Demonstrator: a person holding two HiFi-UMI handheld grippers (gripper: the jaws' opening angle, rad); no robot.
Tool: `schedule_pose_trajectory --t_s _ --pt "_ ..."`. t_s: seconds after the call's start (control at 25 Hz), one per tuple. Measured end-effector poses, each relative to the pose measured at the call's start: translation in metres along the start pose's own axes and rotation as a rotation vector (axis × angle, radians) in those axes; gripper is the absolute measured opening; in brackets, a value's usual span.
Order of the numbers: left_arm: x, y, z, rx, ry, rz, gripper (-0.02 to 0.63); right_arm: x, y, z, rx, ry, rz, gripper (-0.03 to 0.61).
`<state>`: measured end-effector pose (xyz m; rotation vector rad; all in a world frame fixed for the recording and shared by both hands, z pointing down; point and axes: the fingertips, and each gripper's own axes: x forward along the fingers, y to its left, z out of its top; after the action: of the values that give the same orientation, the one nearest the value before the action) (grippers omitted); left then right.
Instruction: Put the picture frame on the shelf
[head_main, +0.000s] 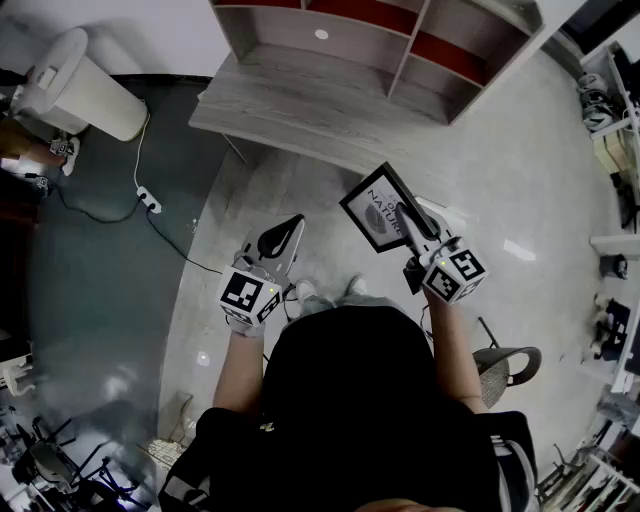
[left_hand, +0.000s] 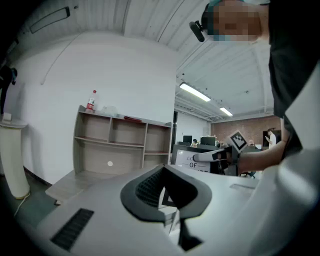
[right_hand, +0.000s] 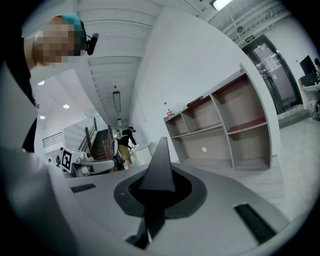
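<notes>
The picture frame (head_main: 372, 212) is black with a white print and stands tilted in front of my chest. My right gripper (head_main: 408, 224) is shut on its lower right edge. In the right gripper view the frame (right_hand: 161, 165) shows edge-on as a dark blade rising from the closed jaws. The left gripper view shows the frame (left_hand: 191, 161) and the right gripper (left_hand: 216, 156) at the right. My left gripper (head_main: 287, 234) hangs level with it to the left, shut on nothing. The wooden shelf (head_main: 400, 45) with red-topped compartments stands ahead; its compartments (left_hand: 122, 142) (right_hand: 220, 130) look bare.
A low wooden platform (head_main: 300, 105) lies before the shelf. A red bottle (left_hand: 91, 101) stands on the shelf top. A white bin (head_main: 85, 85) and a cable with a power strip (head_main: 148, 201) are at the left. A chair (head_main: 505, 365) and racks (head_main: 615, 150) are at the right.
</notes>
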<state>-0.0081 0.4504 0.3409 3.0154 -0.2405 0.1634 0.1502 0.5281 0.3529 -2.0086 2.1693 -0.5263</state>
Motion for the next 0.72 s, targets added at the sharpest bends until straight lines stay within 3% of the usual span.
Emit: schedule_pose_trajectory --t_s 0.72 --pt "0.044 -0.033 -0.035 -0.012 0.123 0.111 0.008 -0.019 -0.051 0.003 0.031 -0.015 0.082 0.003"
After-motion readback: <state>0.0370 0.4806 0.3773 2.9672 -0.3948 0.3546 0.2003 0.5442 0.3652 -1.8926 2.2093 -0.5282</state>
